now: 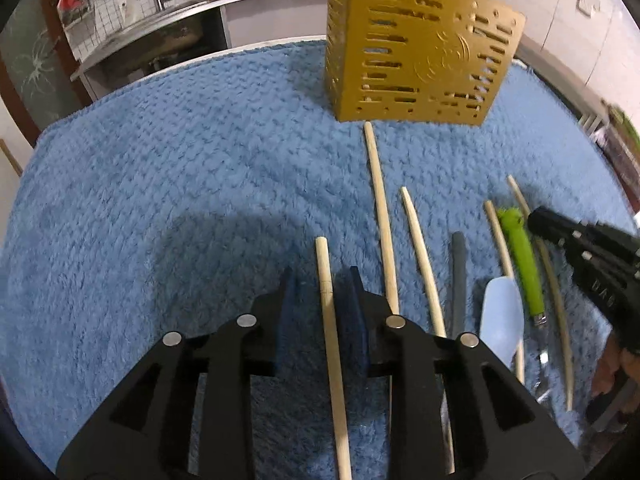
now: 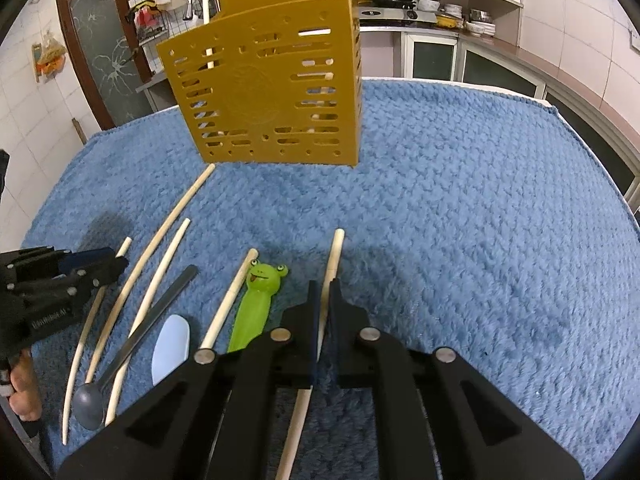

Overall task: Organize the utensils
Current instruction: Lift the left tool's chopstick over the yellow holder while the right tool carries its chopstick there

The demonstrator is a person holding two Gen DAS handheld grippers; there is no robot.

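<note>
A gold slotted utensil holder [image 1: 416, 52] [image 2: 272, 92] stands upright at the far side of the blue towel, with two chopsticks [image 2: 206, 0] poking out of its top. My left gripper [image 1: 322, 276] [image 2: 100, 264] is open, and a pale chopstick [image 1: 330, 340] lies between its fingers with a gap on each side. My right gripper [image 2: 325, 284] [image 1: 536, 220] is shut on another chopstick [image 2: 334, 252] resting on the towel. Between the grippers lie several loose chopsticks [image 1: 382, 220], a green frog-handled utensil [image 2: 260, 296], a grey spoon [image 2: 160, 312] and a pale blue spatula [image 2: 172, 344].
The blue fleece towel [image 2: 480, 200] covers the whole tabletop. Behind it run a kitchen counter with a sink [image 1: 160, 20], a stove [image 2: 396, 12] and shelves of jars. A hand [image 2: 24, 392] holds the left gripper at the towel's near left edge.
</note>
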